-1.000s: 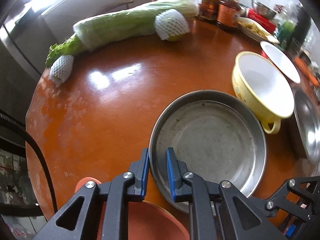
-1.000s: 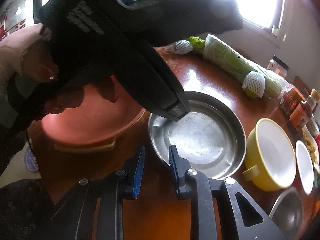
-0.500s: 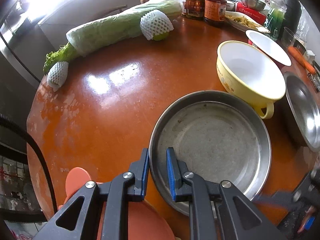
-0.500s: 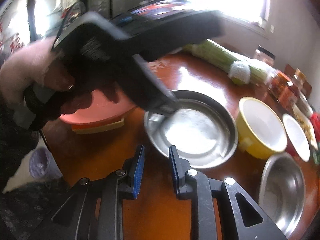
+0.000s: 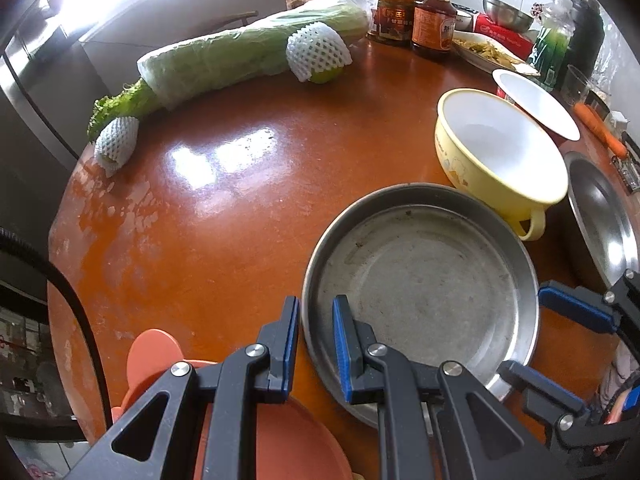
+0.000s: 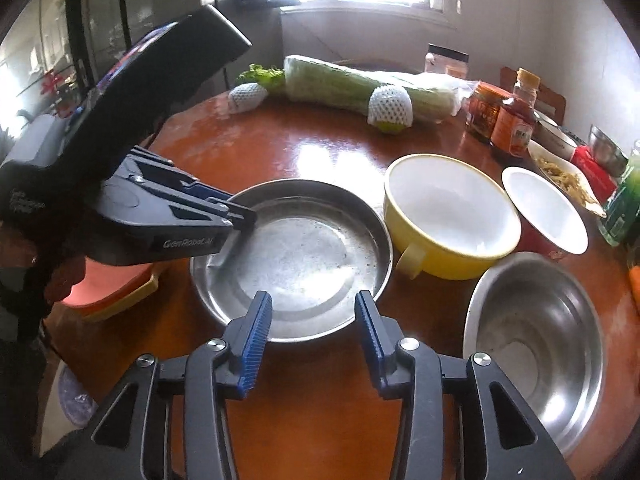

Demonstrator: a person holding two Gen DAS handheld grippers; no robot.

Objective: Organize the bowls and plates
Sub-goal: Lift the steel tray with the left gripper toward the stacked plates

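1. The landmark is the steel plate (image 6: pixel 294 258), lying flat on the round table (image 5: pixel 208 216). The left gripper (image 5: pixel 316 344) pinches the plate's near-left rim, one pad outside the wall and one inside.
2. The right gripper (image 6: pixel 314 340) hovers at the plate's near edge; its jaws are opening, with nothing pressed between them.
3. Just right of the plate sits the yellow bowl (image 6: pixel 450 214), touching or nearly touching it; beyond that is a red bowl (image 6: pixel 546 208), and near right of the plate a steel bowl (image 6: pixel 534 344).
4. Left of the plate lies a pink plate (image 6: pixel 106 284) on something yellow.
5. Judged from this layout, sorting has barely begun: every dish stands singly, and no stack shows except perhaps the pink one.
6. The pink plate is mostly hidden behind the left gripper, so what lies beneath it stays unclear. The steel bowl is cut off in the left wrist view.
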